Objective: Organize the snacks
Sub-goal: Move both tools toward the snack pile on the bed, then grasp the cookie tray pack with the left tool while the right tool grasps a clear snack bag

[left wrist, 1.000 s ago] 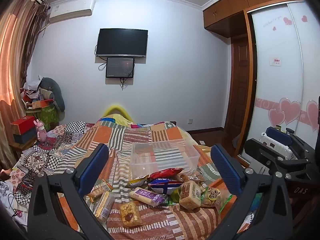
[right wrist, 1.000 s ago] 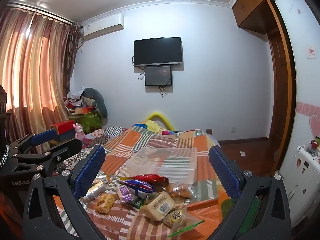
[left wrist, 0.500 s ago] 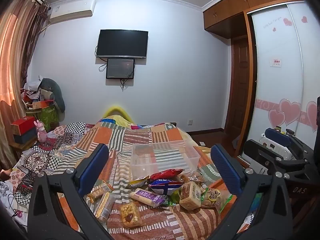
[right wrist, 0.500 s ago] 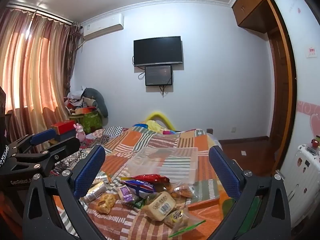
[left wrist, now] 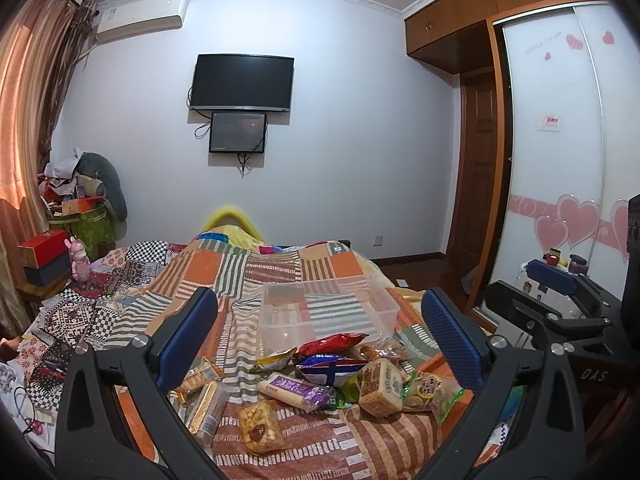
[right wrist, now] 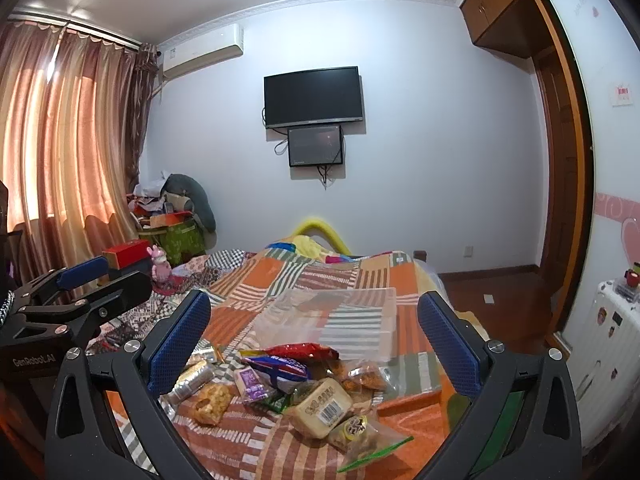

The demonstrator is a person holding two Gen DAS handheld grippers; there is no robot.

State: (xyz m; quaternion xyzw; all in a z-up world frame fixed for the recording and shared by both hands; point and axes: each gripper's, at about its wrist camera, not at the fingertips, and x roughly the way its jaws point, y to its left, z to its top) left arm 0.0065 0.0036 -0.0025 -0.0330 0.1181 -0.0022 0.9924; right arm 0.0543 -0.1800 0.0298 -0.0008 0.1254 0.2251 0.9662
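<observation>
Several snack packs lie in a pile on the patchwork bedspread: a red bag (left wrist: 332, 343) (right wrist: 302, 351), a blue bag (left wrist: 330, 370), a purple-labelled bar (left wrist: 294, 390), a tan cake pack (left wrist: 380, 386) (right wrist: 320, 406) and a nut brittle pack (left wrist: 258, 432) (right wrist: 210, 402). A clear plastic box (left wrist: 328, 312) (right wrist: 332, 322) stands empty just behind them. My left gripper (left wrist: 318, 344) is open and empty above the pile. My right gripper (right wrist: 314, 344) is open and empty too, to the right of the left one.
The bed (left wrist: 280, 268) fills the middle of the room. Boxes and a pink toy (left wrist: 78, 256) stand at the left. A wardrobe with sliding doors (left wrist: 560, 160) and a white cabinet (right wrist: 616, 340) are on the right. A TV (left wrist: 242, 84) hangs on the far wall.
Both grippers have dipped very slightly; the scene sits a touch higher in both views. Nothing was gripped or moved.
</observation>
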